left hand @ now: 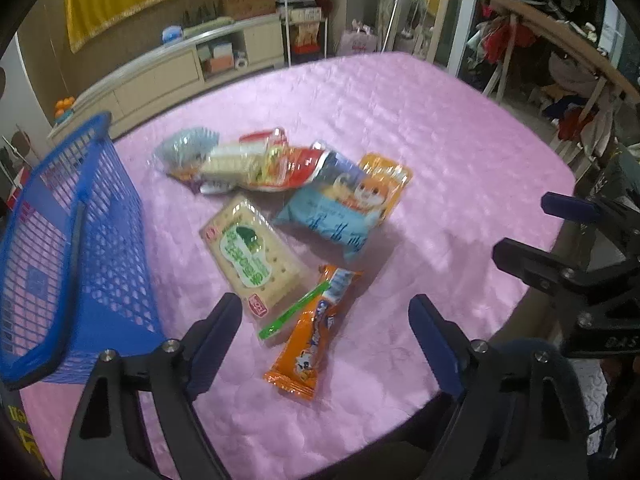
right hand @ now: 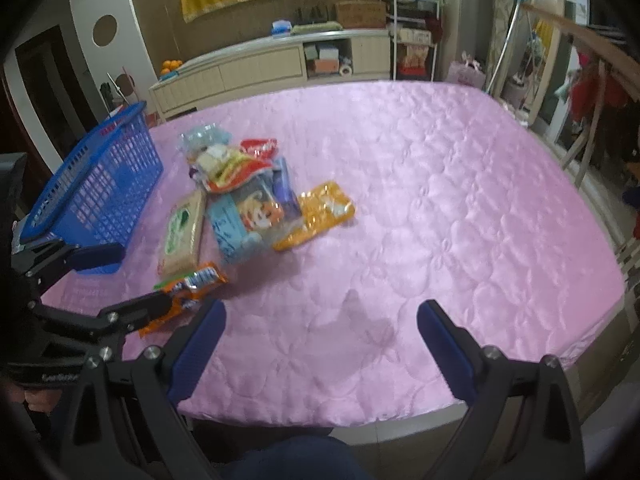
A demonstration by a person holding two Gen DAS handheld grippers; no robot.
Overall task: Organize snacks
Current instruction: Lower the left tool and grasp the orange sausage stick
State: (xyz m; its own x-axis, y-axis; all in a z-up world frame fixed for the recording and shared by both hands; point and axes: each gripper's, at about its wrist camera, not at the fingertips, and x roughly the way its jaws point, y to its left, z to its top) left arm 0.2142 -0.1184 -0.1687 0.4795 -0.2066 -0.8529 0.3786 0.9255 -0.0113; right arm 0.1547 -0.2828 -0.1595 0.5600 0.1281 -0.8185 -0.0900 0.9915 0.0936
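A pile of snack packets lies on the pink quilted table. Nearest my left gripper are an orange wafer packet and a cracker pack with a green label. Behind them lie a light blue bag, a yellow-orange packet and a red bag. A blue mesh basket stands at the left. My left gripper is open and empty, just short of the orange packet. My right gripper is open and empty over bare cloth, right of the pile and the basket.
The table's front edge is close under both grippers. A low cream cabinet and a white shelf rack stand behind the table. A wooden clothes rack stands at the right. My right gripper shows at the right of the left wrist view.
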